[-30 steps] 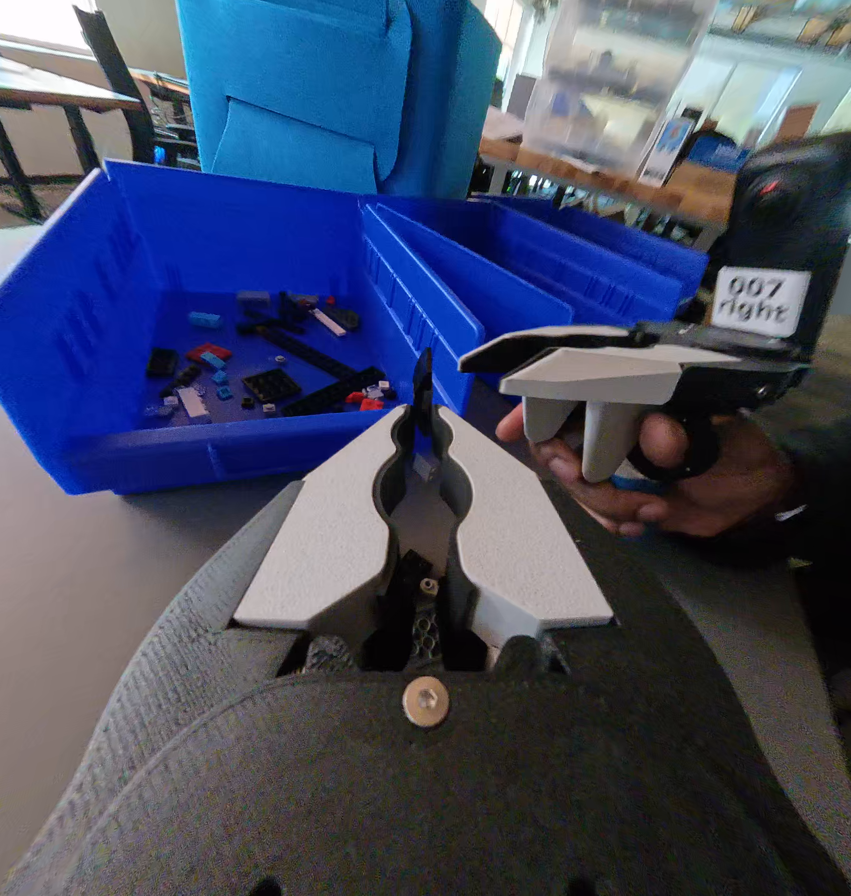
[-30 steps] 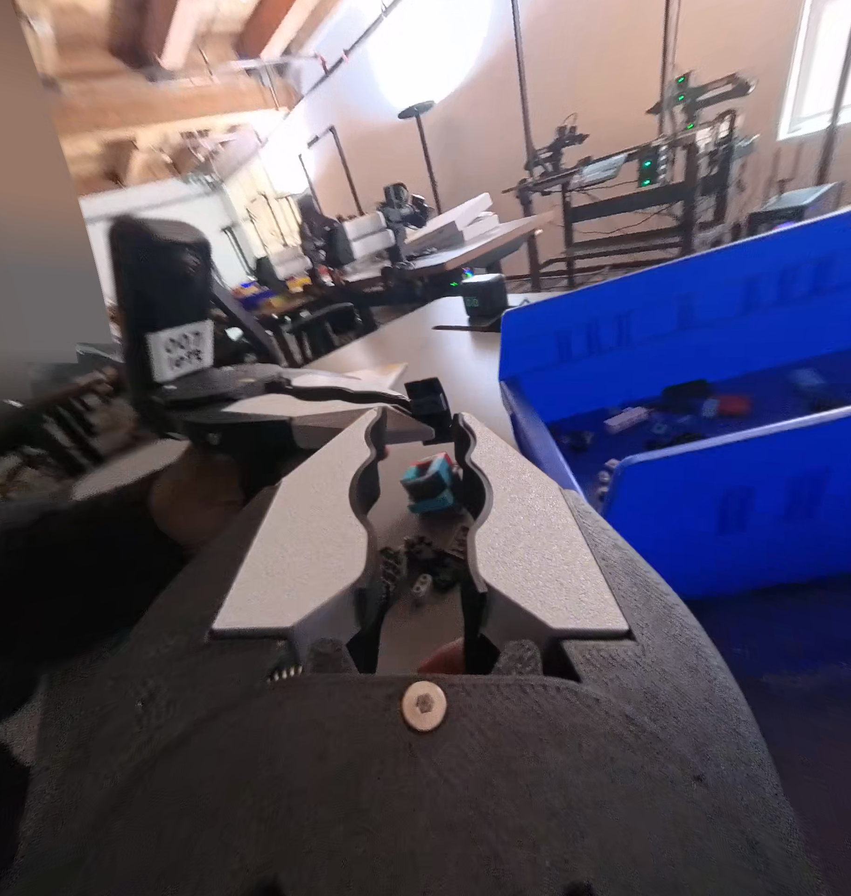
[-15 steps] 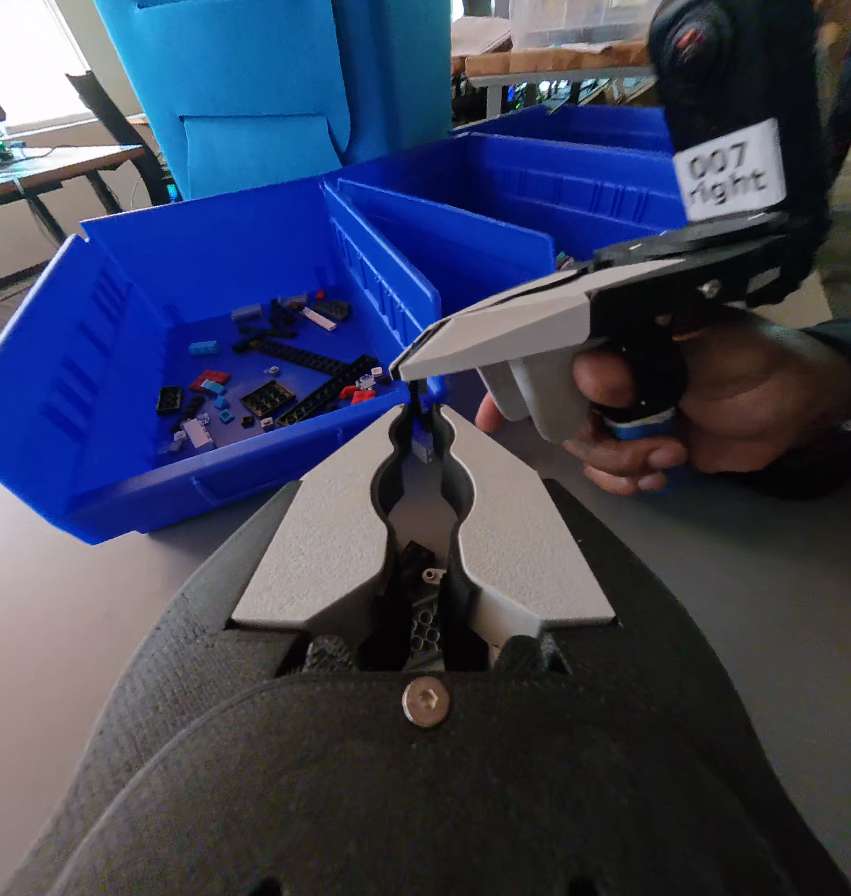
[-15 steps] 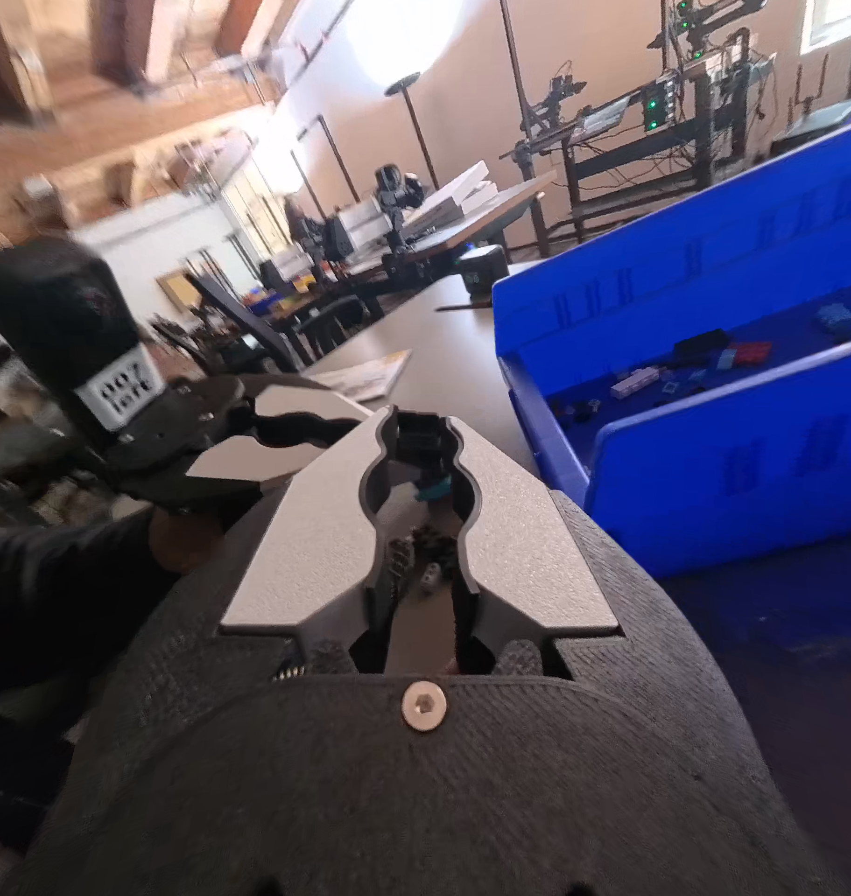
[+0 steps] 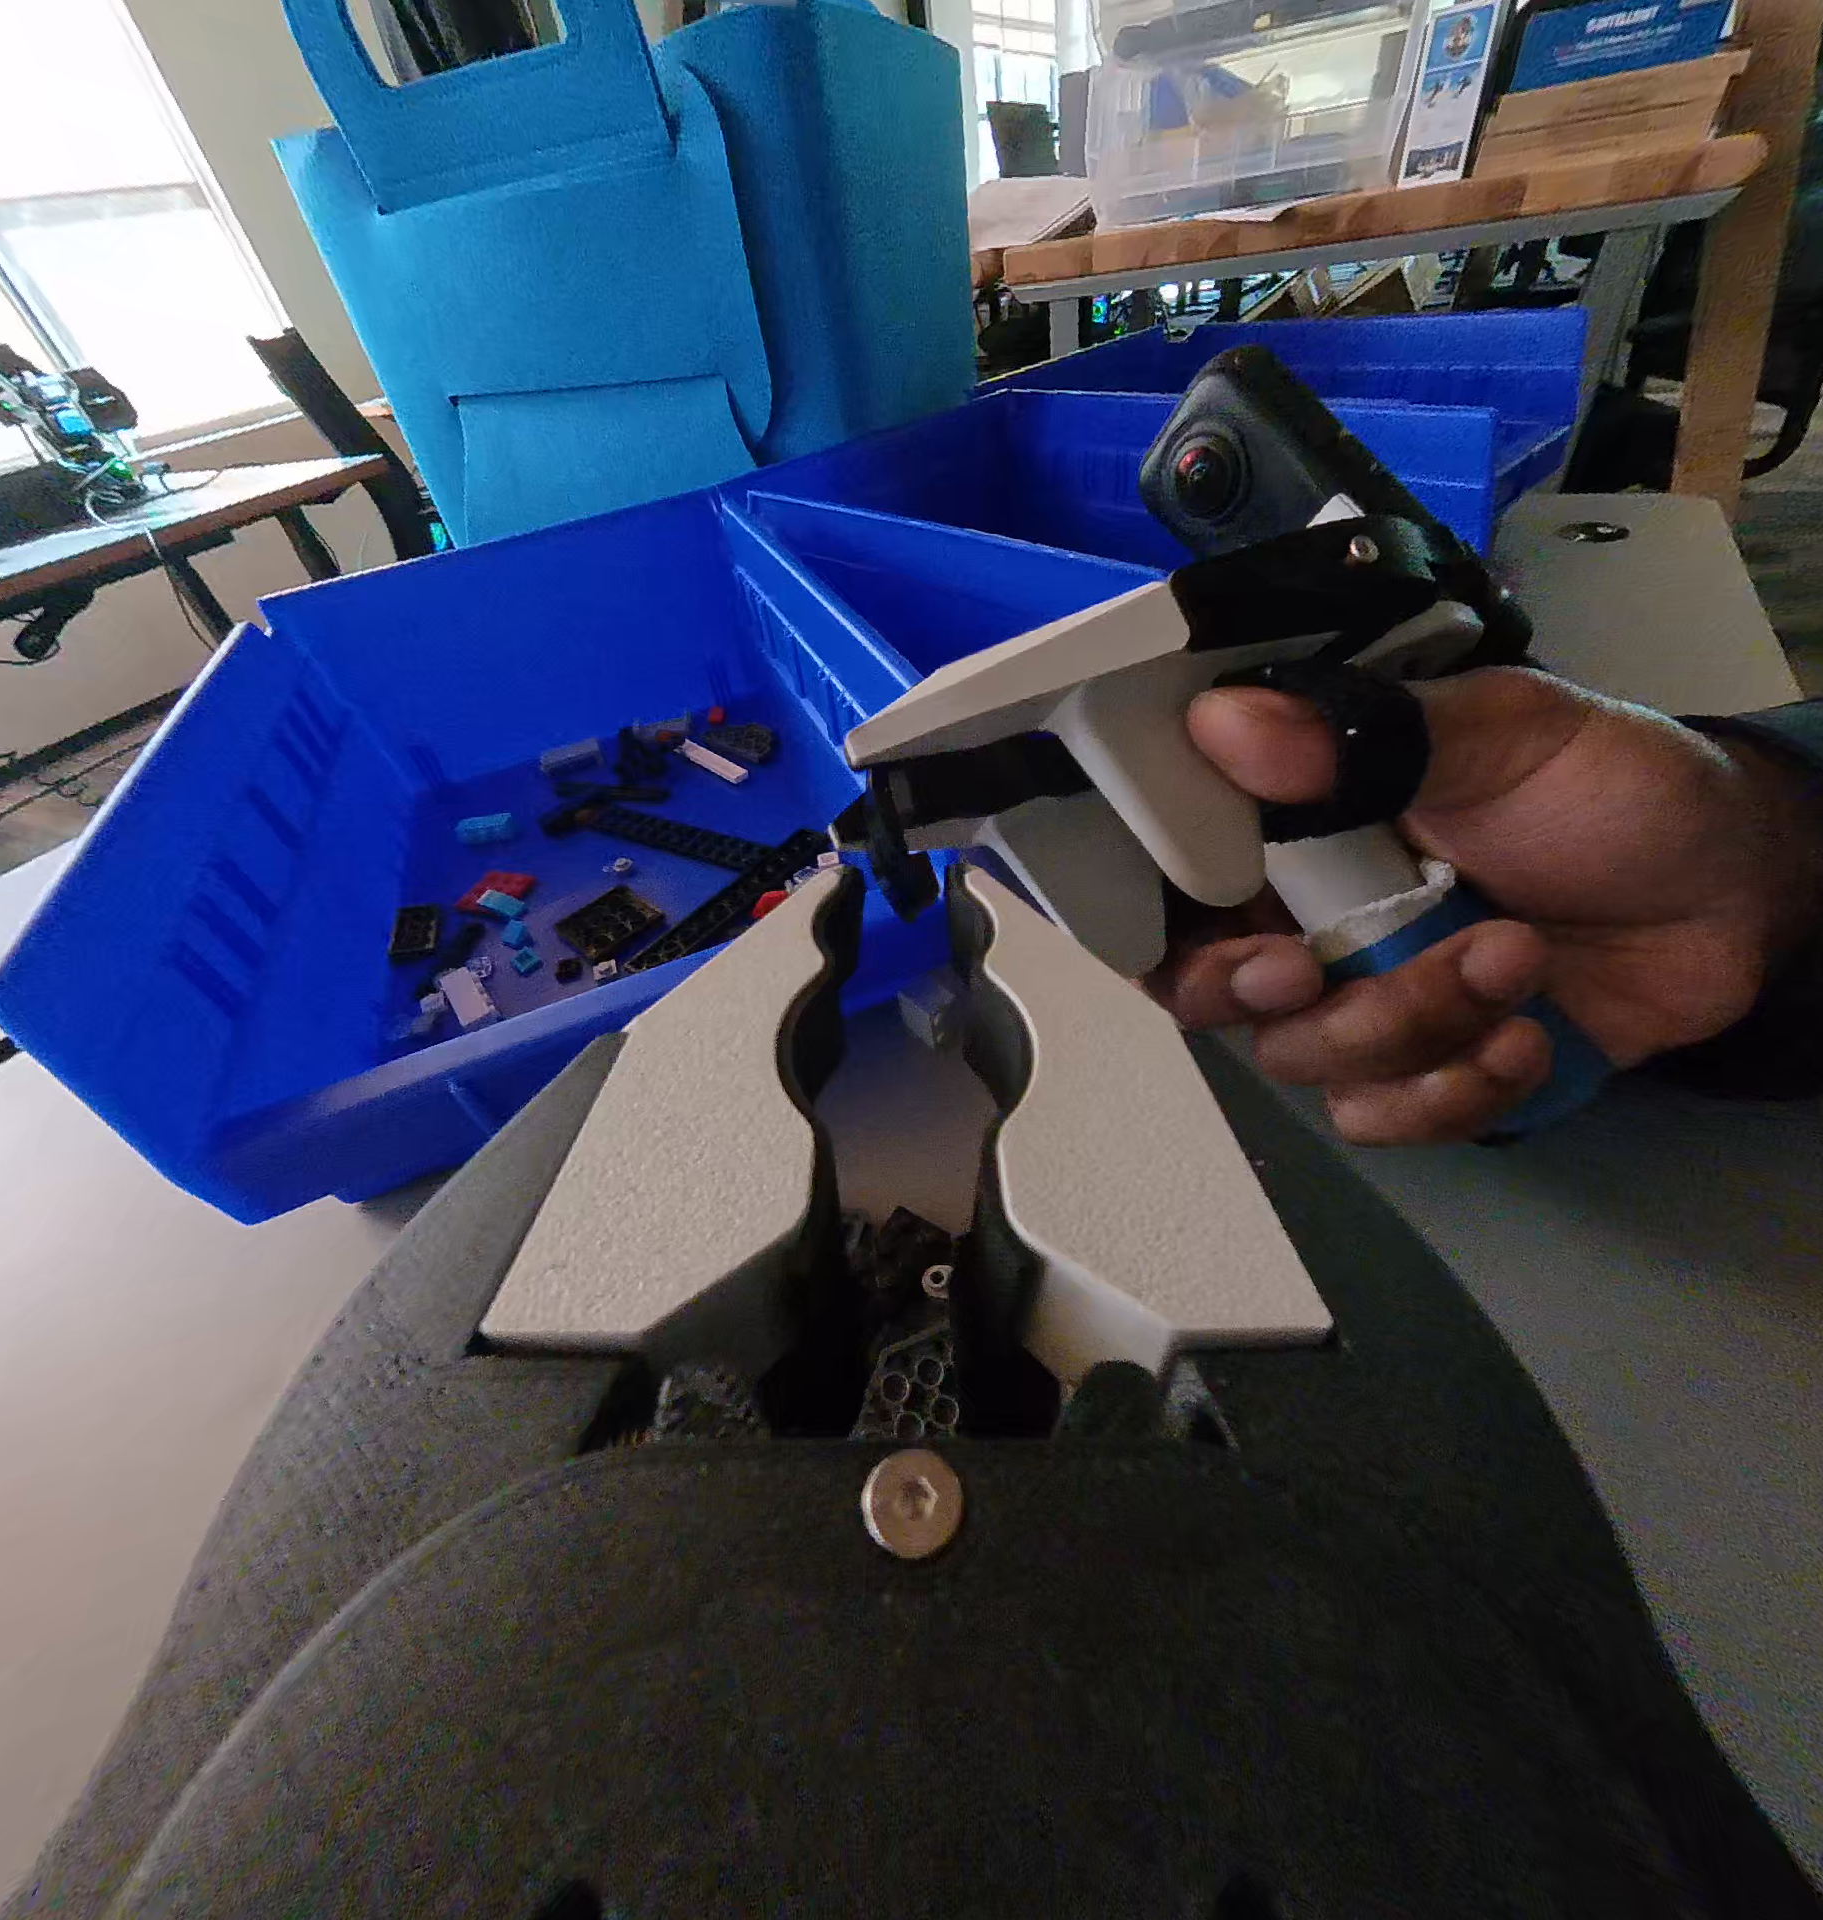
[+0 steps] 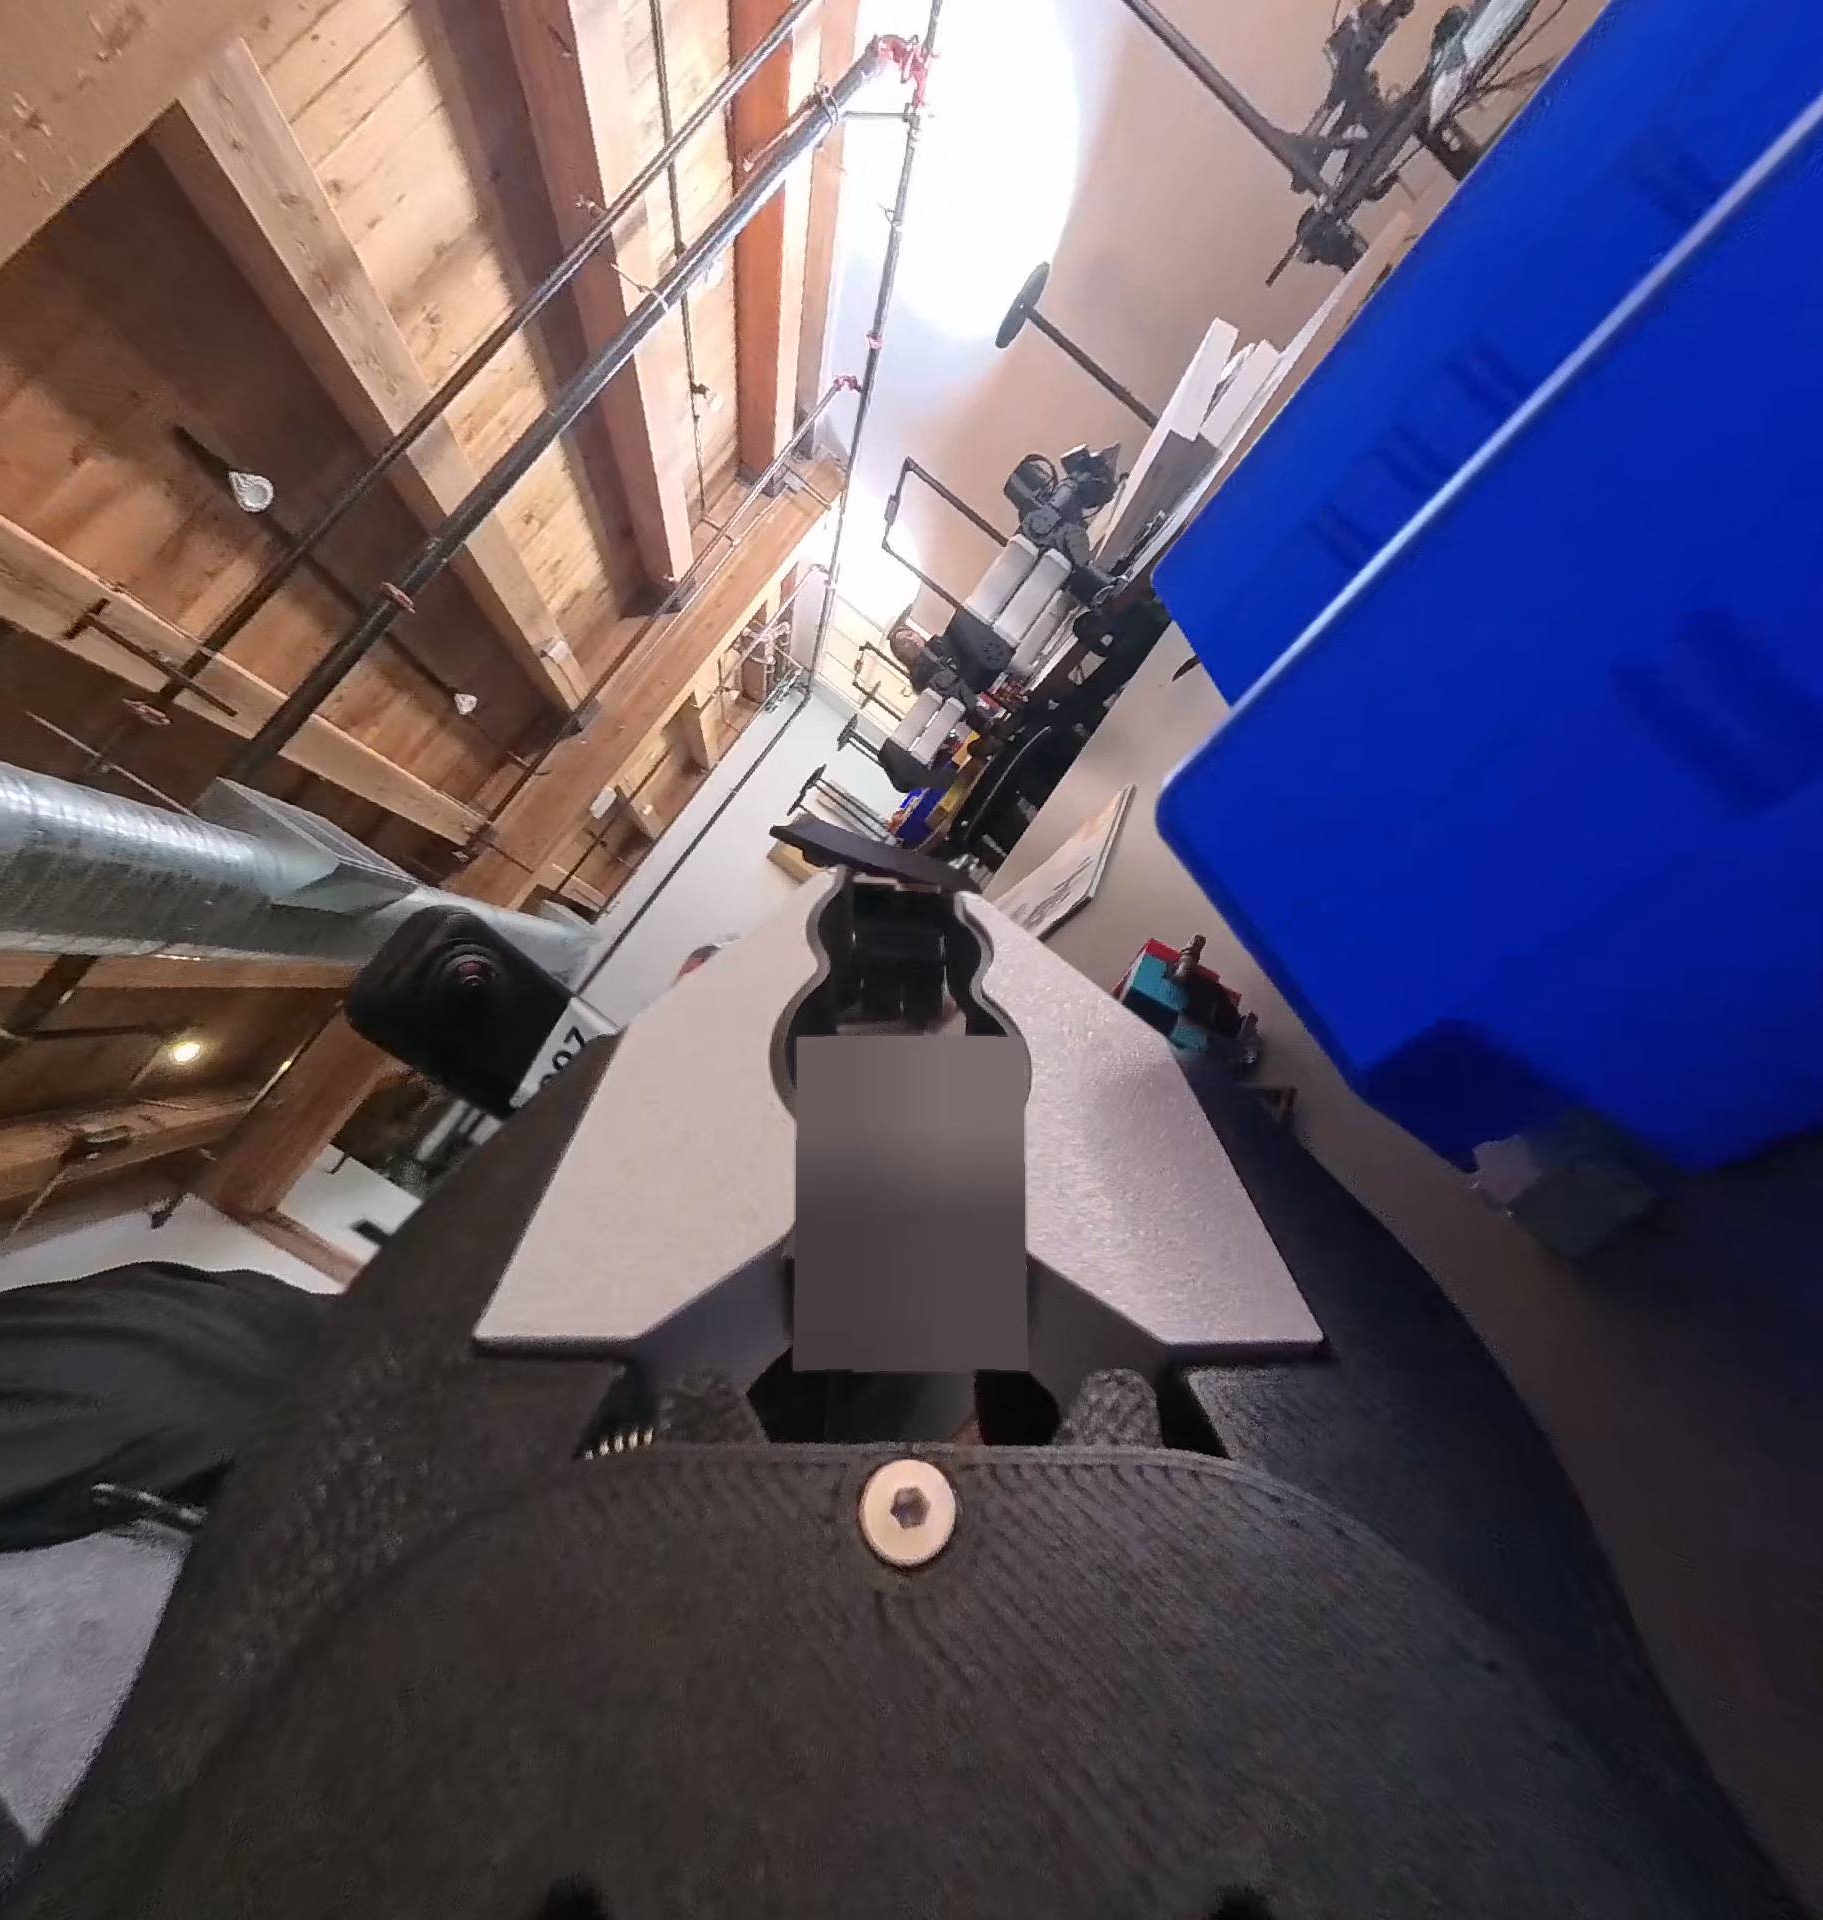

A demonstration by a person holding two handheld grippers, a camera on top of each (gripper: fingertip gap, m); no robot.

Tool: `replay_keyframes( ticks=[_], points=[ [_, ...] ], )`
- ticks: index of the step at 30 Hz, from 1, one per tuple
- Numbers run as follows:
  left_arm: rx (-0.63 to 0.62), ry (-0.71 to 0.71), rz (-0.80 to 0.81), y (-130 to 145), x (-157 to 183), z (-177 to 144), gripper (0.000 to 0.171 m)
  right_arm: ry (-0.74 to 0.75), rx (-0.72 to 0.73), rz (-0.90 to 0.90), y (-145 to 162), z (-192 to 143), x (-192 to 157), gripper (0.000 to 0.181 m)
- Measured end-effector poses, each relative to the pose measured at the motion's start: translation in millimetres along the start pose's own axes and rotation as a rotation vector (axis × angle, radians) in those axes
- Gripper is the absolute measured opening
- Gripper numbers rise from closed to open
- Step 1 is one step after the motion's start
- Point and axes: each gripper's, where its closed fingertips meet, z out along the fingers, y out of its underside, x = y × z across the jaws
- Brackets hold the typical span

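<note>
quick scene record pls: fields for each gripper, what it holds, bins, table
left gripper: fingers apart, nothing clamped between them
right gripper: shut on a black piece, tip at the left fingers' gap
right view: black piece between the fingers
hand: grips the right gripper's handle
near bin: blue, holds loose bricks, mostly black, some red, blue and white
other bins: blue, behind it to the right, contents hidden
table: grey
small build: teal and red, on the table by a bin

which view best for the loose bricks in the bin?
Left wrist view: it looks down into the open blue bin, with the bricks spread on its floor. Right wrist view shows only blue bin walls from outside; no bricks inside are visible.
</note>
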Motion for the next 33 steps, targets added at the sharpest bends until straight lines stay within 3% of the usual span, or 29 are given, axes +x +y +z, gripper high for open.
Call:
replay_keyframes(
  ticks=[9,15,21,33],
  points=[
    [0.01,-0.058,-0.011,0,-12,-3,0.005,-0.001,-0.029,0.04,5,1,3,0.02],
    [0.001,-0.18,0.155,-4,-21,-9,0.005,0.032,-0.018,0.007,8,1,0,0.031],
    [0.004,-0.195,0.227,-7,-15,-9,0.005,0.021,-0.002,-0.004,9,3,-5,0.029],
    [0.014,-0.187,0.214,-8,-13,-9,0.005,0.015,0.006,-0.049,8,2,-8,0.016]
  ],
)
